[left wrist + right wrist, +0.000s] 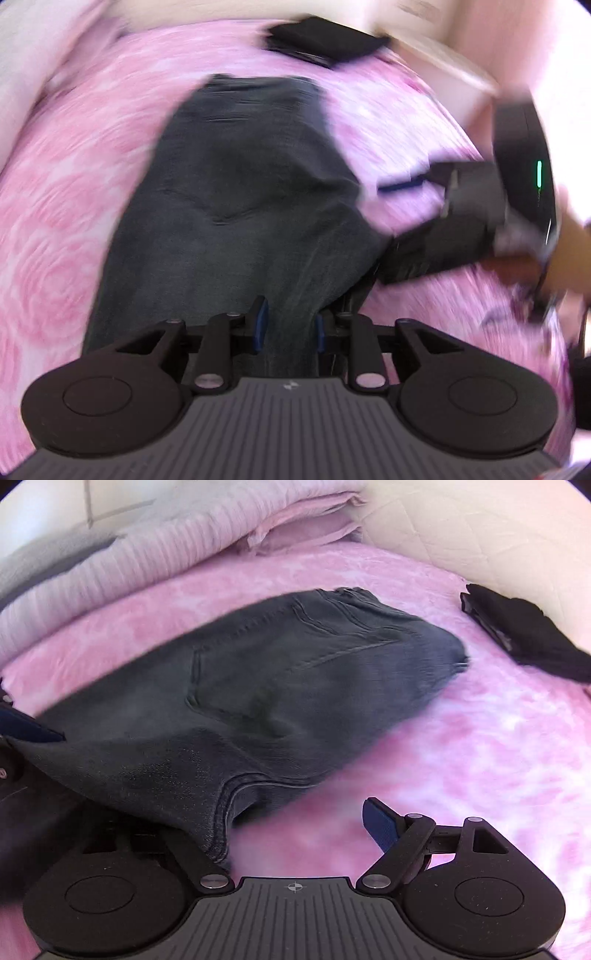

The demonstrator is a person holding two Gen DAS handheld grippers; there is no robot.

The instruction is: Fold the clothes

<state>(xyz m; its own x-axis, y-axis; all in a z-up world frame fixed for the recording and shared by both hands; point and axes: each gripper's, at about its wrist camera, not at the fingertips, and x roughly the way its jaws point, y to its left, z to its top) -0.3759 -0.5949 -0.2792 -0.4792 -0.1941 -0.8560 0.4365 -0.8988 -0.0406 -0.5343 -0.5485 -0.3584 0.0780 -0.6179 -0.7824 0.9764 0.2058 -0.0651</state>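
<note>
Dark grey jeans [236,192] lie on a pink rose-patterned bedspread [55,221]. My left gripper [290,325] is shut on a fold of the jeans, the cloth bunched between its blue pads. In the right wrist view the jeans [258,686] lie ahead with the back pocket up. My right gripper [295,830] is open; its right blue pad [380,827] is bare and the jeans' hem drapes over its left finger. The right gripper also shows in the left wrist view [443,221], blurred, at the right.
A folded black garment [325,40] lies at the far edge of the bed, also in the right wrist view [524,635]. A ribbed pale blanket and pink pillows [184,542] are piled along the bed's far left side. A cream padded headboard [480,531] stands behind.
</note>
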